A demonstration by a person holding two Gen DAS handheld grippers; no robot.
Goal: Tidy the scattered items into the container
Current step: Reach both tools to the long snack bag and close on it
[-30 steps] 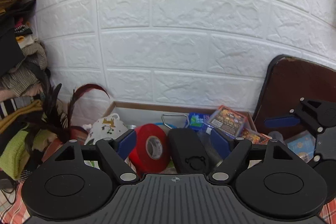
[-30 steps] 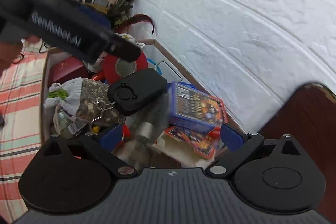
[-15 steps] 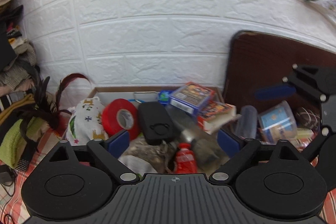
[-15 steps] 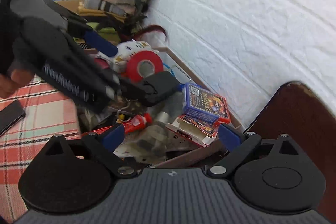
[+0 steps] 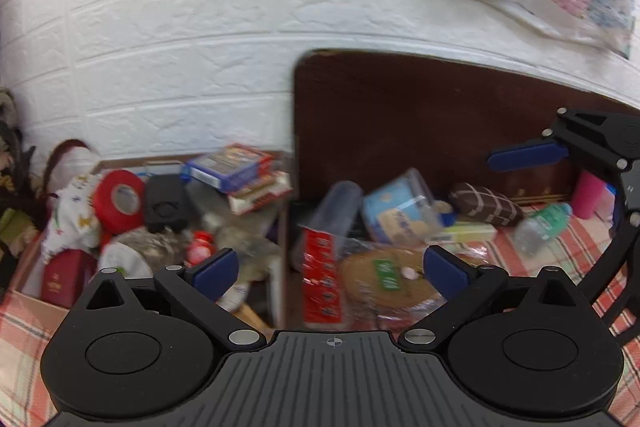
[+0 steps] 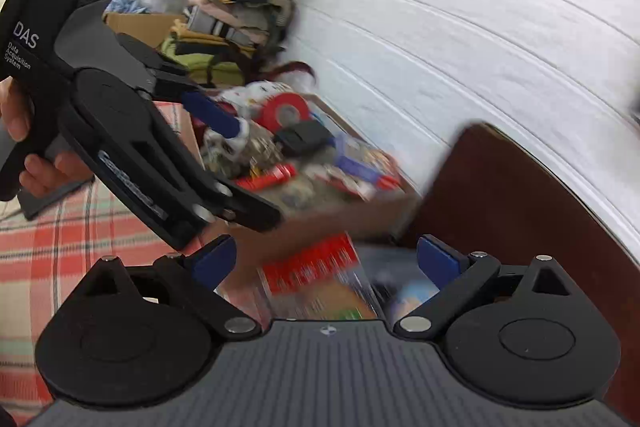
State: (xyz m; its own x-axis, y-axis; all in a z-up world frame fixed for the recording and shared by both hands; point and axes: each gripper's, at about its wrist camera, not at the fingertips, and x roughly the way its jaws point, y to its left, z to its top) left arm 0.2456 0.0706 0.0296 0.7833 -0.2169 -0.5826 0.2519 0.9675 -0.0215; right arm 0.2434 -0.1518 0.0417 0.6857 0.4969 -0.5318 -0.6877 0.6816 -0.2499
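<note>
The left hand-held gripper (image 5: 330,269) hangs with its blue-padded fingers (image 5: 212,273) spread wide and nothing between them. The right hand-held gripper (image 6: 326,259) is likewise spread wide and holds nothing. In the right wrist view a bare hand (image 6: 28,143) wraps the left hand-held gripper's black handle, its fingers curled around the grip.

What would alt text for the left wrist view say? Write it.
The open left gripper points at a cardboard box crammed with clutter, including a red tape roll and a black case. Right of the box, snack packets and a plastic bottle lie on a plaid cloth, with the right gripper above them.
</note>
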